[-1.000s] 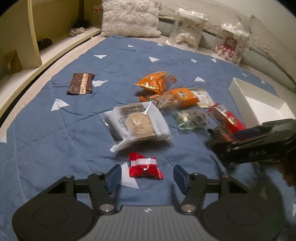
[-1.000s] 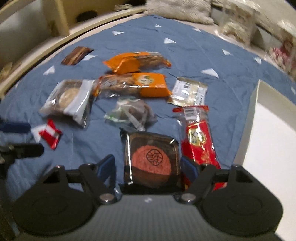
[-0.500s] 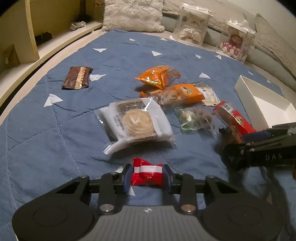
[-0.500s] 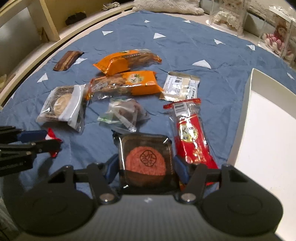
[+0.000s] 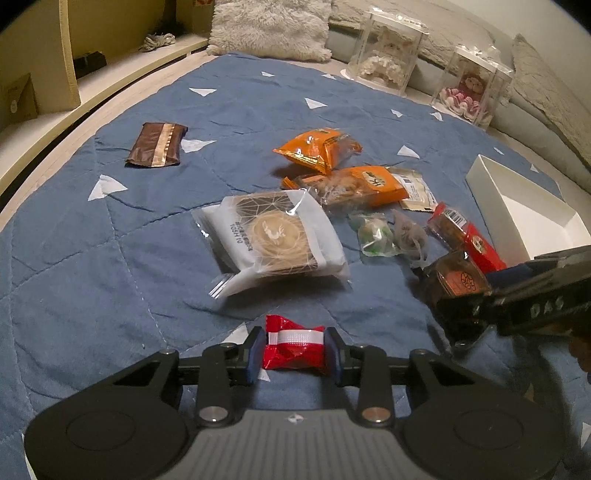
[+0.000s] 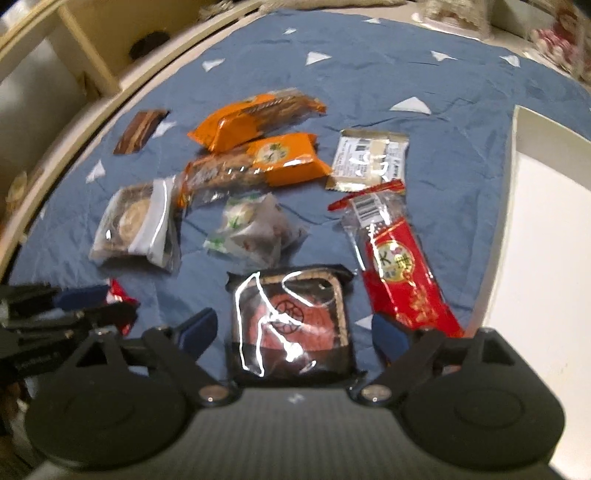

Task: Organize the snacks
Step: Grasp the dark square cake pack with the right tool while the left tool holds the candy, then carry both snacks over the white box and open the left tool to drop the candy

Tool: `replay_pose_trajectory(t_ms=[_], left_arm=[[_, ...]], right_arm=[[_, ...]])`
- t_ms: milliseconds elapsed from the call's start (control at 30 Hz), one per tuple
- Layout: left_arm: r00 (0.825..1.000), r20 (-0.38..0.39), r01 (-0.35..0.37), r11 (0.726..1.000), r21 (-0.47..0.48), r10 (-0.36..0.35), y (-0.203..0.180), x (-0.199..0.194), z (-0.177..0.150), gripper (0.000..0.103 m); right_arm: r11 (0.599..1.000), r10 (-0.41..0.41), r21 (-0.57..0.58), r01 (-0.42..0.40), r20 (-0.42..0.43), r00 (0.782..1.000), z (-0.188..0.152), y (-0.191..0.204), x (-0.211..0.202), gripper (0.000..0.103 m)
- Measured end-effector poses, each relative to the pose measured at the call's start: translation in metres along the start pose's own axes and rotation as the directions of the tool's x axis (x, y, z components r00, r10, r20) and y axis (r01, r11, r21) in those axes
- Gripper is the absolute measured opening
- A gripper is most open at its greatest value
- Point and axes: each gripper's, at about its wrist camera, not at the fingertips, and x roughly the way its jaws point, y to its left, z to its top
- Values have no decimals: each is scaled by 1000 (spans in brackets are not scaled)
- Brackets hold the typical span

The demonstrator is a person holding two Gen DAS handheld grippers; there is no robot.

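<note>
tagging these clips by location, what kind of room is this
Most likely a bedroom or other soft living space at home, not a kitchen. The snacks lie on a quilted blue blanket, a shaggy cushion sits at its far edge, and clear display boxes holding plush toys stand beside it.

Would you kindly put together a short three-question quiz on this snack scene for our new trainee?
1. True or false: the left gripper is shut on the red candy.
2. Which item lies between the open jaws of the right gripper? A) orange packet B) dark mooncake pack C) brown bar
3. Fill in: the long red packet lies between the mooncake pack and the white ___.

Key: 1 true; 2 B; 3 tray.
</note>
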Motion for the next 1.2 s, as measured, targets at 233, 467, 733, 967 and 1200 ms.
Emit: replay_pose_trajectory(t_ms=[233, 467, 733, 967, 1200], left_arm=[[1000, 14, -15, 1000, -11, 15, 1, -6, 0, 36], [999, 48, -24, 999, -36, 26, -4, -24, 0, 36], [994, 107, 12, 1000, 12, -13, -42, -53, 22, 36], [985, 152, 69, 993, 99, -84, -92, -72, 55, 36], [981, 132, 118, 975, 187, -144, -147, -62, 74, 36]], right_arm=[[999, -13, -35, 11, -61, 998, -1, 11, 2, 69], [999, -25, -41, 25, -1, 1000, -7, 21, -24, 69], [999, -44, 27, 41, 127, 991, -18, 12, -80, 69], [985, -111, 150, 81, 206, 972, -39, -29, -127, 69], [947, -220, 284, 151, 230, 948, -66, -83, -162, 69]])
